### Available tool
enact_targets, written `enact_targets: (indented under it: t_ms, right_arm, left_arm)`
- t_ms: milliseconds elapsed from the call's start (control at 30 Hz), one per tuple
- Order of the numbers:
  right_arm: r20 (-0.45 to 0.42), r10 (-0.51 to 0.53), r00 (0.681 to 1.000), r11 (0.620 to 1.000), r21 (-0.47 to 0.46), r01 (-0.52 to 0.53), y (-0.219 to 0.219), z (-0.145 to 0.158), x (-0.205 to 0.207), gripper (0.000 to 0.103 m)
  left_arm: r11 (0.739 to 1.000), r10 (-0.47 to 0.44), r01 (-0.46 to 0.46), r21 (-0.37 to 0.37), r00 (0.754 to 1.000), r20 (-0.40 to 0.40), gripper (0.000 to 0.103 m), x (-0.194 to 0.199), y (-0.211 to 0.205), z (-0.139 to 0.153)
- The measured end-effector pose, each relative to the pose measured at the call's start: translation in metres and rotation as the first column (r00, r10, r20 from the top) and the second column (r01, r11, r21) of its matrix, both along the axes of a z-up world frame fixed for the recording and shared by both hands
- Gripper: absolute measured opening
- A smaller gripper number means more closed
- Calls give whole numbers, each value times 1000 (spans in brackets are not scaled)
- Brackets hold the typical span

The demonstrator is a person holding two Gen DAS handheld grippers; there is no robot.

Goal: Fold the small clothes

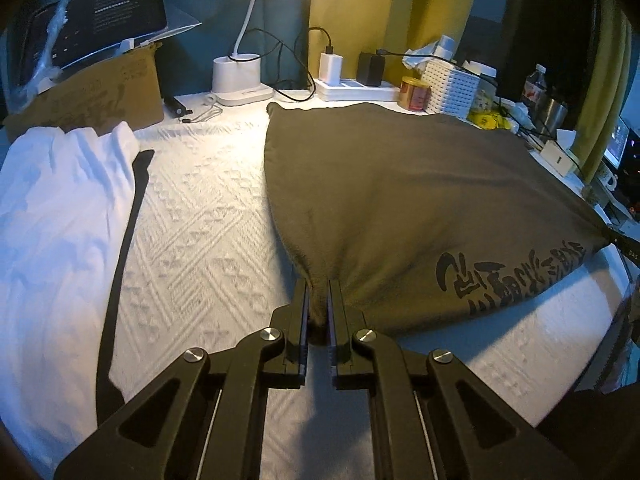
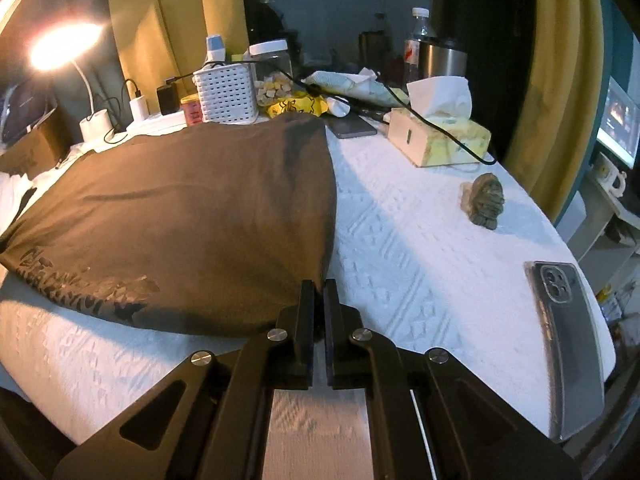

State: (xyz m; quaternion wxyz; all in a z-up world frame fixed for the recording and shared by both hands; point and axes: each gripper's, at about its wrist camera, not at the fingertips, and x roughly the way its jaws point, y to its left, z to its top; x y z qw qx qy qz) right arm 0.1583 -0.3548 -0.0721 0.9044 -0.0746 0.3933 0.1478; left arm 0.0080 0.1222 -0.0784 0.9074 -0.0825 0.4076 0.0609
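The olive-brown garment (image 1: 400, 200) lies spread on the white textured counter (image 1: 200, 220), its near hem lifted off the cloth at both corners. The left tongs (image 1: 319, 300) are closed tight on the near left corner, fabric bunched between the pads; the right tongs (image 2: 319, 300) are likewise clamped on the near right corner. A dark printed script (image 1: 508, 276) runs along the near hem between the two grips. To the garment's left there is a wide strip of bare counter, bounded by a white garment (image 1: 60, 220) with a dark strap (image 1: 124, 248) along its edge. To its right the counter is open up to a phone (image 2: 568, 340) near the edge and a small greenish figurine (image 2: 486, 200). The far hem ends just before a clutter of a white basket (image 2: 226, 94), tissue box (image 2: 436, 140) and lamp base (image 1: 236, 80).
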Motion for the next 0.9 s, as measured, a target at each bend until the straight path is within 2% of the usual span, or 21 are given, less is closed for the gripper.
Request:
enact_targets:
  t_ms: [333,567,900]
  right_arm:
    - [-10,-3,1000,1000,-24,3,-10,-6,-29,5]
    - [-4,-17,1000,1000,-22,17,-16,-4,-45,5]
    - [0,-25,1000,999,-27,25,-23,-7,-64,5]
  left_arm:
    - [1000,-15,15,-3,1000,-5,6,-27,-11,-5]
    - [999,-43,43,21,999,-2,6,-44,-21,-2]
    - [998,-54,54,15,998,-34,6,-61,-27,-14]
